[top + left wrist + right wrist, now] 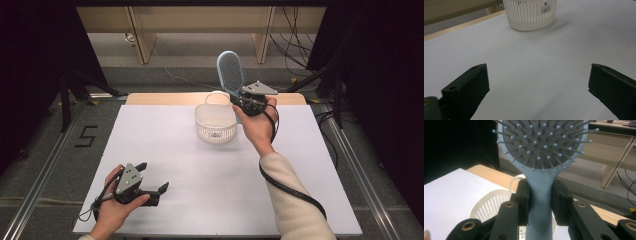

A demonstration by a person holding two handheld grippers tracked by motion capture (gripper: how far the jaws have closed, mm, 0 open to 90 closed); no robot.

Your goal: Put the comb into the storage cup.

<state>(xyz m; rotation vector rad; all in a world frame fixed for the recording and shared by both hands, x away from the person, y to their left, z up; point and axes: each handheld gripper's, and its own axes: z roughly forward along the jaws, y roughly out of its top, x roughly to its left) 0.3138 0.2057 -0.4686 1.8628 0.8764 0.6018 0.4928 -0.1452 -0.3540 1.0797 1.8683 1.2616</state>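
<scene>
A light blue hairbrush point(230, 72) with a grey bristle pad stands upright in the air at the table's far side. My right gripper point(243, 102) is shut on its handle point(540, 202), bristles facing the camera in the right gripper view. Just left of and below that gripper sits a white slatted basket point(215, 122) with a handle loop; the basket point(489, 203) lies under the brush. My left gripper point(151, 181) rests low at the table's near left, its jaws wide open with nothing between them point(537, 92). The basket point(531, 15) stands well ahead of it.
The table is covered by a white sheet point(200, 175), with a strip of wood point(165, 98) at the far edge. Beyond it are wooden furniture legs point(142, 40) and cables point(295, 45) on the floor. Dark stands flank both sides.
</scene>
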